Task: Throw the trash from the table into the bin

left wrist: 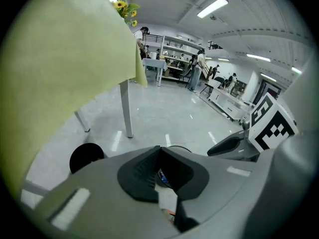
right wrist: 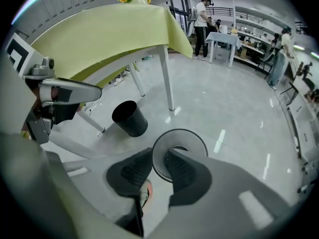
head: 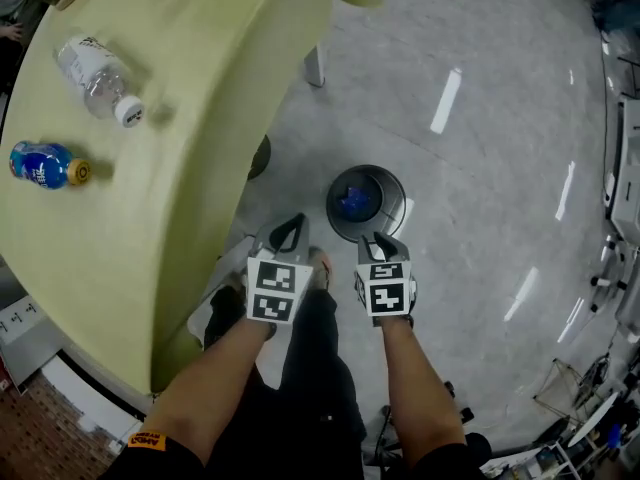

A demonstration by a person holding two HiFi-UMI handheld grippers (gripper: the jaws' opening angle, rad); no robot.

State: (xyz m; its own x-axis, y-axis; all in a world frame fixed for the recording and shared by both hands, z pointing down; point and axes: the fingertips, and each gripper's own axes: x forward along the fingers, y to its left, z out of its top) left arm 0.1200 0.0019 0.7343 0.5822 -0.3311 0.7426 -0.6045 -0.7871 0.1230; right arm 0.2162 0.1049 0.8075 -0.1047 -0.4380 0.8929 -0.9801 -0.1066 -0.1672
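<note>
Both tools hang out over the floor, just past the counter edge. The left tool has its jaws pressed together at the tips, nothing caught in them. The right tool has its jaws spread a little and empty, and it sits right above the bin. From the right gripper view, the bin's round rim shows straight through the gap between the jaws.

Look down into the bin: something blue is lying at the bottom. It's too small to name.

Up on the counter, two pieces of trash are lying on their sides on the yellow-green cloth, well apart from the tools. One is a clear bottle with a white cap. The other, nearer the edge, is a blue bottle with a yellow cap.

A second bin, black, stands on the floor under the counter, close to a white leg and apart from the first.

The person's forearms reach down from the bottom of the head view, one behind each marker cube.
</note>
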